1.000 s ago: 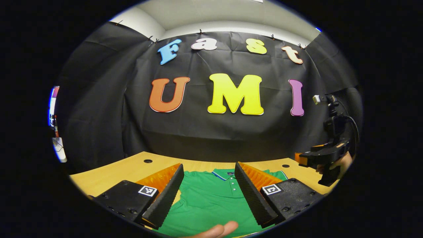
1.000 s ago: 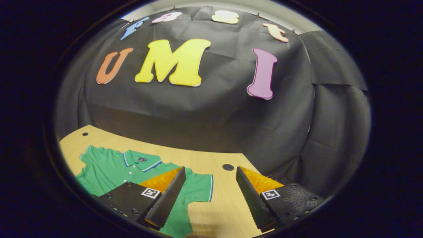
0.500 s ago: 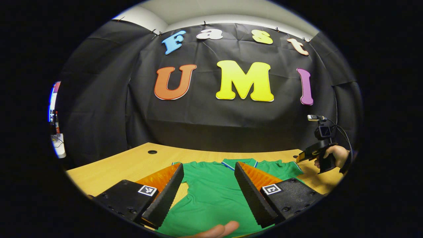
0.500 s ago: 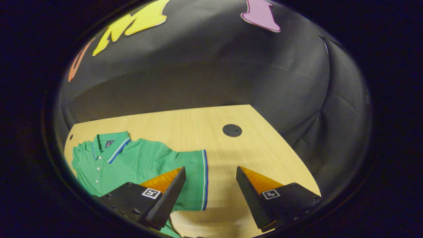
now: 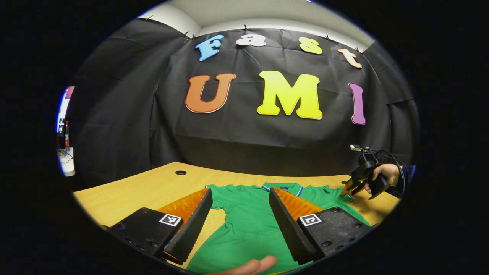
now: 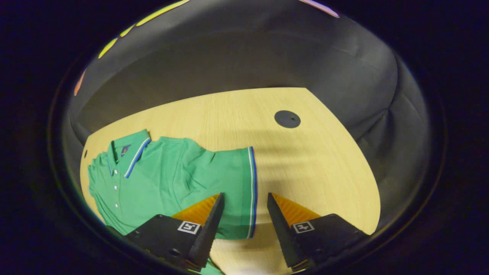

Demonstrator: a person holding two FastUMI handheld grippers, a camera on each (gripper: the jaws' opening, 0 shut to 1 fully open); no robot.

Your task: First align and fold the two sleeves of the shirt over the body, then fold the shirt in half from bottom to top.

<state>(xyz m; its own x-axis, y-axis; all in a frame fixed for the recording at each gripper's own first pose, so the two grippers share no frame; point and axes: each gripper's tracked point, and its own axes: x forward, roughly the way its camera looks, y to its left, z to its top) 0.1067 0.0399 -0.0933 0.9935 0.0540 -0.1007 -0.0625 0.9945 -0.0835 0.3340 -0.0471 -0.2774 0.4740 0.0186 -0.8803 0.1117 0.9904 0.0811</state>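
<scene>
Green polo shirt [image 6: 172, 179] spread flat, front up, on a pale wooden table [image 6: 305, 160]; collar [image 6: 130, 151] trimmed in blue and white, small buttons down the placket. Seen from the right gripper view: right gripper [image 6: 244, 229] poised over the striped cuff [image 6: 252, 191] of the outstretched sleeve [image 6: 225, 179], fingers parted with a clear gap, one on each side of that cuff edge — holding nothing, contact with the fabric impossible to judge. Bare wood beyond the cuff toward the far corner, broken only by a dark round cable hole [image 6: 287, 118]; black cloth wall [image 6: 237, 57] close behind the table's back edge and curving round the side. Seen from the left gripper view: left gripper [image 5: 238, 225] spread wide and empty above the shirt's body [image 5: 248, 229], the near sleeve [image 5: 216, 196] lying between its fingers, a fingertip [image 5: 252, 265] of the person just showing at the bottom edge over the green cloth. Same view, far right: the right gripper [image 5: 349, 189] tilted down at the other sleeve's end, gripped by a hand [image 5: 386, 173] with a dark sleeve behind it and a cable looping off the top. Open tabletop to the left of the shirt with a second round hole [image 5: 180, 172] near the back; a strip of lit room past the cloth at the far left, grey ceiling above
</scene>
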